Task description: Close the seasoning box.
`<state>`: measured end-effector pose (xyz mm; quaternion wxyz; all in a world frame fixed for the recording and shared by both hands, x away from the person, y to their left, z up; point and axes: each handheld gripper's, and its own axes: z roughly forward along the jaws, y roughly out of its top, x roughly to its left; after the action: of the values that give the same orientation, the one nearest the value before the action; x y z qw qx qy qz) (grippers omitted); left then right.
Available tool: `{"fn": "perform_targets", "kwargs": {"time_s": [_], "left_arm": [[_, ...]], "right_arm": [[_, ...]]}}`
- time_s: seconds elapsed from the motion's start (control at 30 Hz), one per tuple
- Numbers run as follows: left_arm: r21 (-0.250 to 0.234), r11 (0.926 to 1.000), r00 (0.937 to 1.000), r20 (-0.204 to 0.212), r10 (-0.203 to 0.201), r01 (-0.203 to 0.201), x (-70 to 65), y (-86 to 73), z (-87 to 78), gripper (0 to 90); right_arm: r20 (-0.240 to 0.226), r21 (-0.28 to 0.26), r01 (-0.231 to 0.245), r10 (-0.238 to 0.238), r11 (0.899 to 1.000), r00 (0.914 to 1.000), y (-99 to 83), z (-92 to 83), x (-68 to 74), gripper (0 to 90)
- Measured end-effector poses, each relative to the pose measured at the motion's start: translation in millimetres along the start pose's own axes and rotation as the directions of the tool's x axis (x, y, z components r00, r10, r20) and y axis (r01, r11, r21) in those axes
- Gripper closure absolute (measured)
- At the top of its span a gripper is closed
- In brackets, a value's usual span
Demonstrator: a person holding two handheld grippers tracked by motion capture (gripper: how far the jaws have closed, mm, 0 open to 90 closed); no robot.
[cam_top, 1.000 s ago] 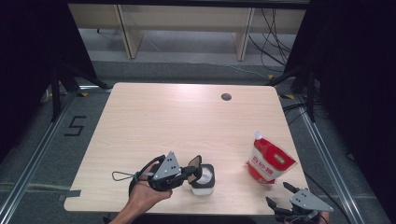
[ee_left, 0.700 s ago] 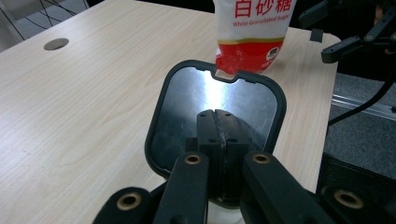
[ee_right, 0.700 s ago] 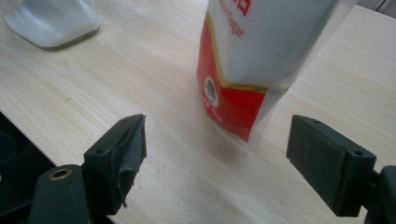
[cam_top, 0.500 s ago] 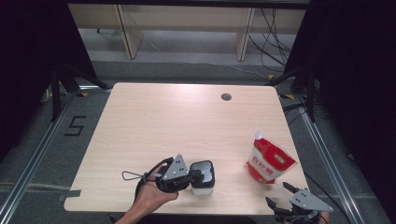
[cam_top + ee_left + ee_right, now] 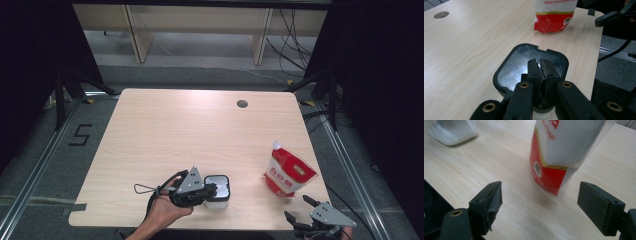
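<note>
Left tongs (image 5: 539, 68) pinch the tub's (image 5: 506, 63) stiff, light rim; right tongs (image 5: 539, 202) gape wide near the bag (image 5: 559, 150).

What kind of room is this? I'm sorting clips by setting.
Probably a lab or recording studio, not a kitchen: a bare wooden table ringed by black curtains, loose cables on the grey floor, and a taped number marker.
</note>
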<state>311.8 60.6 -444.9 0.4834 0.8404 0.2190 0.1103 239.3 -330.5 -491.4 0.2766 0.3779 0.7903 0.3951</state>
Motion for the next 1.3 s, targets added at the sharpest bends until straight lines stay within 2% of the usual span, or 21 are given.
{"fn": "perform_targets", "kwargs": {"time_s": [0.07,0.1,0.13,0.2,0.23,0.27,0.37,0.4,0.43,0.47,0.63,0.67,0.73,0.77,0.93,0.97,1.03,1.13,1.2,1.27,1.3], "left_arm": [[-0.022,0.9997,0.9998,0.017,0.008,-0.007,2.0,0.8,-1.4,75.2],[-0.026,0.9995,0.9997,0.022,-0.015,0.015,2.0,0.8,-2.2,71.1],[-0.028,0.9995,0.9999,0.007,-0.013,0.013,2.8,1.2,-4.0,68.9],[-0.028,0.9995,0.9998,0.009,-0.017,0.017,5.8,1.8,-7.6,64.1],[-0.033,0.9992,0.9996,0.014,-0.024,0.024,7.0,1.8,-9.1,61.2],[-0.039,0.9985,0.9991,0.018,-0.037,0.038,7.5,1.6,-10.5,58.5],[-0.048,0.9981,0.9992,0.014,-0.038,0.039,9.8,0.8,-15.7,51.4],[-0.044,0.9985,0.9995,0.002,-0.032,0.032,10.4,0.7,-17.6,47.5],[-0.043,0.9982,0.9991,-0.004,-0.041,0.041,11.7,-0.2,-19.5,44.3],[-0.038,0.9983,0.9990,-0.011,-0.043,0.043,12.4,-0.7,-21.4,40.5],[-0.042,0.9968,0.9975,-0.016,-0.069,0.069,15.6,-7.3,-27.5,32.6],[-0.044,0.9959,0.9966,-0.019,-0.080,0.079,15.4,-8.9,-28.0,31.7],[-0.046,0.9958,0.9966,-0.018,-0.080,0.079,16.9,-12.4,-29.4,30.8],[-0.039,0.9950,0.9954,-0.021,-0.093,0.092,16.7,-14.1,-30.6,30.3],[-0.036,0.9955,0.9959,-0.020,-0.088,0.088,18.6,-22.5,-35.3,28.3],[-0.034,0.9935,0.9938,-0.023,-0.109,0.108,17.7,-25.7,-37.0,28.2],[-0.016,0.9964,0.9961,-0.026,-0.084,0.084,19.5,-30.1,-41.5,27.6],[-0.020,0.9932,0.9928,-0.033,-0.115,0.115,18.3,-37.4,-46.7,27.1],[-0.017,0.9940,0.9934,-0.038,-0.109,0.108,19.9,-43.4,-51.5,26.8],[-0.024,0.9881,0.9866,-0.055,-0.153,0.152,17.6,-49.6,-53.4,26.4],[-0.024,0.9887,0.9874,-0.052,-0.149,0.148,18.1,-52.4,-54.1,26.3]], "right_arm": [[0.000,-0.002,-0.006,0.006,1.000,1.0000,0.0,-0.1,0.1,20.9],[0.001,0.004,-0.030,0.030,1.000,0.9995,-0.2,-0.6,2.1,20.9],[0.001,0.004,-0.028,0.028,1.000,0.9996,-0.2,-0.6,2.0,20.9],[0.000,0.001,-0.022,0.022,1.000,0.9998,-0.1,-0.4,1.4,20.8],[0.000,-0.004,0.001,-0.001,1.000,1.0000,0.1,-0.1,-0.4,20.8],[0.001,-0.002,-0.006,0.006,1.000,1.0000,0.1,-0.2,0.2,20.9],[0.000,-0.004,-0.005,0.005,1.000,1.0000,0.0,-0.1,0.0,20.8],[0.001,0.004,-0.031,0.031,1.000,0.9995,-0.2,-0.7,2.1,20.8],[0.003,-0.002,0.000,0.000,1.000,1.0000,-0.1,0.0,-0.4,20.8],[0.001,0.002,-0.015,0.015,1.000,0.9999,-0.2,-0.3,0.7,20.8],[0.001,0.005,-0.027,0.027,1.000,0.9996,-0.2,-0.6,1.9,20.8],[0.001,-0.002,-0.001,0.001,1.000,1.0000,0.1,-0.1,-0.2,20.8],[0.001,0.007,-0.033,0.033,0.999,0.9995,-0.2,-0.7,2.4,20.8],[-0.001,-0.001,-0.005,0.005,1.000,1.0000,0.0,0.0,0.1,20.7],[-0.002,-0.002,-0.004,0.004,1.000,1.0000,-0.1,0.1,0.0,20.8],[-0.002,0.002,-0.002,0.002,1.000,1.0000,-0.1,0.0,0.1,20.8],[-0.003,0.001,-0.002,0.002,1.000,1.0000,0.0,0.0,0.2,20.8],[-0.003,0.002,-0.003,0.003,1.000,1.0000,0.0,0.0,0.2,20.8],[-0.003,0.002,-0.002,0.002,1.000,1.0000,0.0,0.0,0.2,20.8],[-0.002,0.002,-0.002,0.002,1.000,1.0000,0.1,0.0,0.4,20.8],[0.001,0.004,-0.001,0.001,1.000,1.0000,0.2,-0.3,0.5,20.8]]}}
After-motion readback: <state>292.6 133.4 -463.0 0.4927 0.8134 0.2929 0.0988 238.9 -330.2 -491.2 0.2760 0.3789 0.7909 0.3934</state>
